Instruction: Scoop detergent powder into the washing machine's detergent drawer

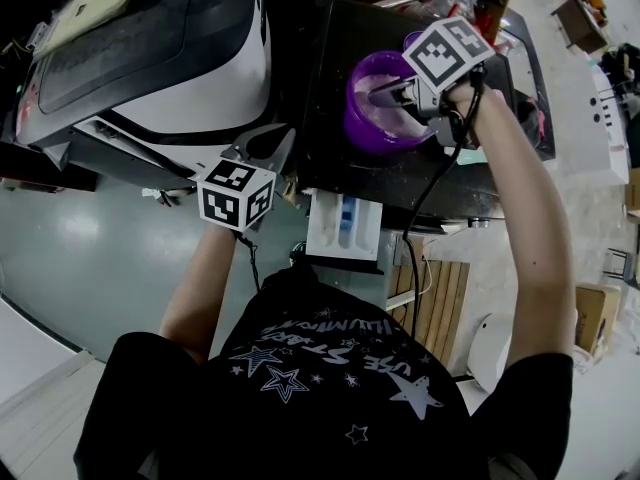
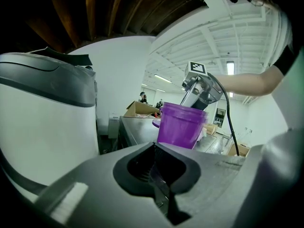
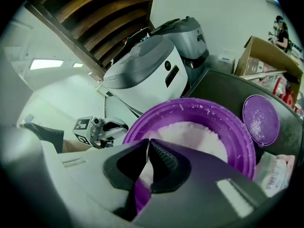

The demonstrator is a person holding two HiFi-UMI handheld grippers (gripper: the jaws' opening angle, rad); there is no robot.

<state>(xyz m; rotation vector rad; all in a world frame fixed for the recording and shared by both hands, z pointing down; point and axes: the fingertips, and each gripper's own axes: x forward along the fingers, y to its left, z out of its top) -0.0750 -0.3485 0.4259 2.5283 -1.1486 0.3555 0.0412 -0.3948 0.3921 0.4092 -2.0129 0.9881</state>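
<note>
A purple tub [image 1: 362, 120] of white detergent powder [image 3: 192, 133] stands on a dark top [image 1: 330, 88]. My right gripper [image 1: 396, 95] reaches into the tub, its jaws shut on a pale scoop [image 3: 144, 171] that dips into the powder. The tub's rim [image 3: 240, 132] fills the right gripper view below the right gripper [image 3: 147, 145]. Below the dark top's front edge, a white detergent drawer [image 1: 345, 230] with a blue compartment stands pulled out. My left gripper [image 1: 272, 140] hangs shut and empty left of the drawer. From the left gripper [image 2: 155, 148], the tub [image 2: 180, 125] shows ahead.
A large white and grey machine [image 1: 180, 63] stands left of the dark top. The tub's purple lid [image 3: 260, 118] lies on the top beside the tub. A cardboard box [image 3: 266, 51] sits behind. A cable [image 1: 430, 193] trails from my right gripper.
</note>
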